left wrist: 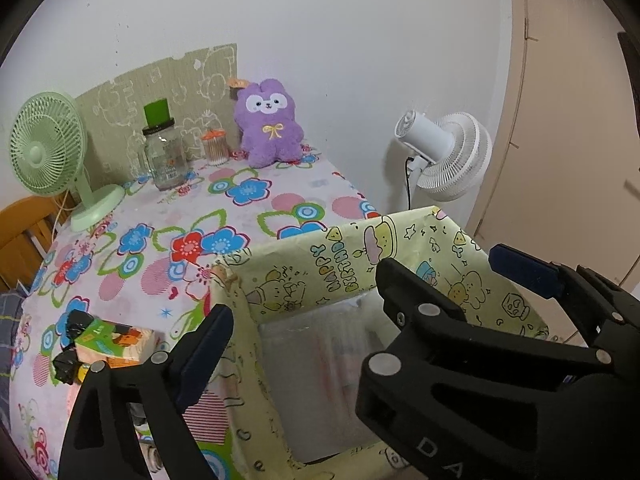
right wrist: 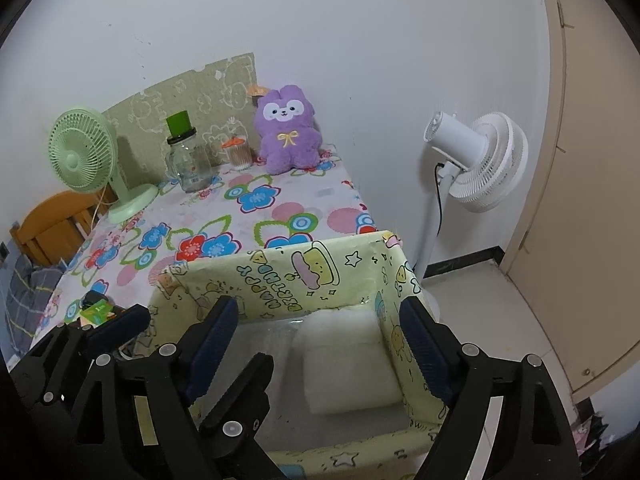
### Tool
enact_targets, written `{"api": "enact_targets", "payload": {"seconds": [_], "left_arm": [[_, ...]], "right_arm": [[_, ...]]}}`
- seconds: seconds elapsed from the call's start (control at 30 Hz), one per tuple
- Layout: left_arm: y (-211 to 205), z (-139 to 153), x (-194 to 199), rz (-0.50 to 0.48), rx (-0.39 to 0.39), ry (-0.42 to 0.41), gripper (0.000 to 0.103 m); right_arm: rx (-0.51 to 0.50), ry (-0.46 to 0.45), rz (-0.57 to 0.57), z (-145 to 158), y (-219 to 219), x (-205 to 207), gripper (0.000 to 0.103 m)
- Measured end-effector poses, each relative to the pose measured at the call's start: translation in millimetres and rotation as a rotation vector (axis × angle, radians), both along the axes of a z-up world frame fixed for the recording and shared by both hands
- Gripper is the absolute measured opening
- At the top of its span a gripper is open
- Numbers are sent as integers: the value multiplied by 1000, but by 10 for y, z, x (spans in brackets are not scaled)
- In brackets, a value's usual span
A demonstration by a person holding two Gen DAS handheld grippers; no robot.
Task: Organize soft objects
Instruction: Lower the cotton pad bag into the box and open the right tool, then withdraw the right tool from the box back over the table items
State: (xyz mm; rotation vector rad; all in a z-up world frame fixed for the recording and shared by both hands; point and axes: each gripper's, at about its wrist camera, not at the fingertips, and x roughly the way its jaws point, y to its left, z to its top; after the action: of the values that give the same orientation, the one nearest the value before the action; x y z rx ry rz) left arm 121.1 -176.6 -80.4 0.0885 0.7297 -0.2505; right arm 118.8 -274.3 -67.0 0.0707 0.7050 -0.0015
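Floral tablecloth [right wrist: 280, 204], white wall [right wrist: 320, 20]

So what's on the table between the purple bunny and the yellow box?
Nothing; in both views only flowered tablecloth lies between the bunny and the box. The jar stands off to the left.

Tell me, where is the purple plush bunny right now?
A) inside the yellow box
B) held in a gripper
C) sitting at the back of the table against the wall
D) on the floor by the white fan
C: the bunny sits upright at the far end of the table, against the wall; both the left gripper and right gripper are open and empty above the box.
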Motion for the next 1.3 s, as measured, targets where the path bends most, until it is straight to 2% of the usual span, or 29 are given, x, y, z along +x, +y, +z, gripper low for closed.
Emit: {"api": "enact_targets", "payload": {"seconds": [0.37,0.6,0.77,1.3], "left_arm": [[202,178,-196,16,-13,-56,101],[345,288,-362,21,-7,-103,101],[459,361,-462,23,-16,-125,101],[909,438,-722,61,-7,-162,103]], "right_arm": [[-8,-55,-3,203,171,-225,85],[-13,-81,3,309,328,-377,85],[-8,-104,2,383,426,-487,94],[-8,-129,54,480,896,-722,95]]}}
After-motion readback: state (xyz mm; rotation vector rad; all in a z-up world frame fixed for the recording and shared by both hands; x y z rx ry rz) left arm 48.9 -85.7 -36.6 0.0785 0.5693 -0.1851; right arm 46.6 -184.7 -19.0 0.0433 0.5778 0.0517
